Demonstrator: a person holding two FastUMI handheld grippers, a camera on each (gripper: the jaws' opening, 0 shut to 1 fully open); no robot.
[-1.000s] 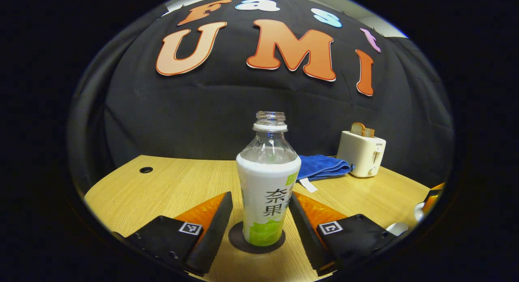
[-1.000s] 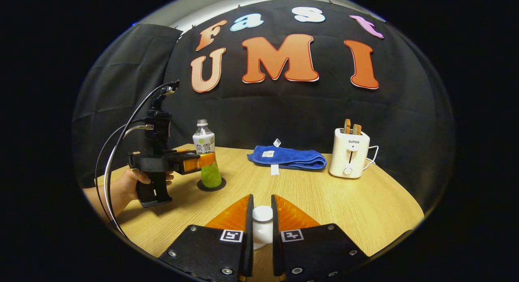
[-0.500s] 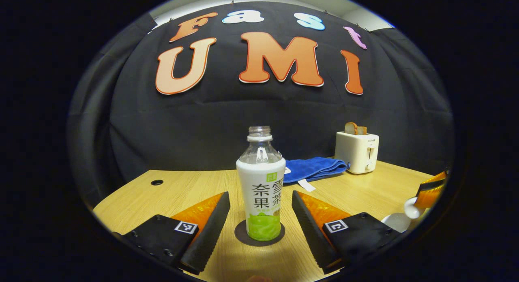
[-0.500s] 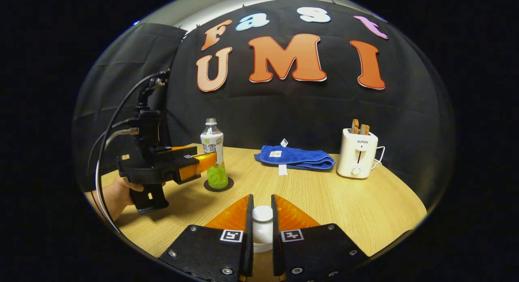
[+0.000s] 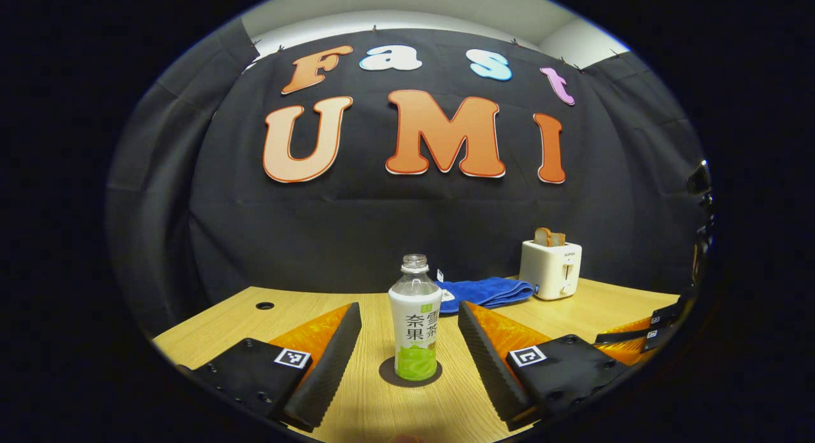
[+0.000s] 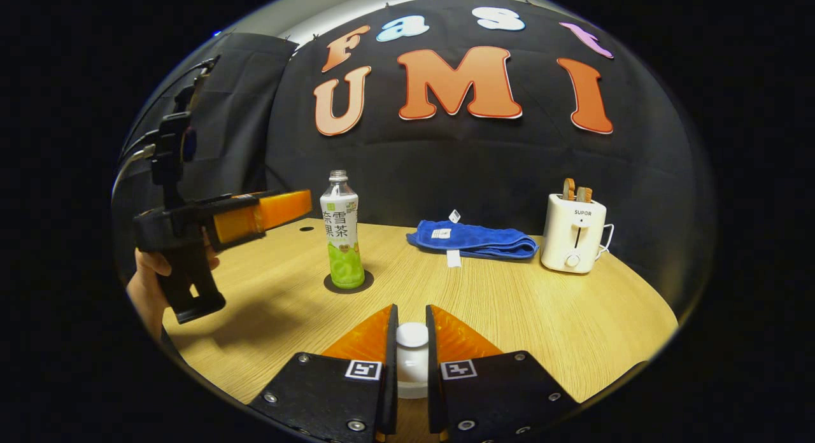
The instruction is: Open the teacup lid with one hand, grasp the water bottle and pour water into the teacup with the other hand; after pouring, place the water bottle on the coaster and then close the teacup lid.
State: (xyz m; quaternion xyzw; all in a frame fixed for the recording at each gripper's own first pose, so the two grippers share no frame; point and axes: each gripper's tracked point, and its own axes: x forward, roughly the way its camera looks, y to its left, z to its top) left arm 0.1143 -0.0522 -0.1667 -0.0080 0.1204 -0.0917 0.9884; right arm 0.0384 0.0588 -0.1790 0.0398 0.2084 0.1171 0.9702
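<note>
The uncapped water bottle (image 5: 415,328), white label with green liquid low inside, stands upright on the dark round coaster (image 5: 411,372). My left gripper (image 5: 409,307) is open and sits back from the bottle, touching nothing. In the right gripper view, my right gripper (image 6: 411,309) is shut on the white knob of the teacup lid (image 6: 412,338); the cup itself is hidden under the fingers. That view also has the bottle (image 6: 340,239) on its coaster (image 6: 347,284), with the left gripper (image 6: 280,207) raised to its left in a person's hand (image 6: 143,290).
A folded blue towel (image 6: 474,239) and a white toaster (image 6: 573,236) holding toast sit at the back of the wooden table (image 6: 541,316). A cable hole (image 5: 264,305) lies at the table's far left. The right gripper's body (image 5: 643,341) shows at the left gripper view's right edge.
My left gripper has drawn back and risen away from the bottle, which stays on the coaster. The right gripper has kept its hold on the lid knob.
</note>
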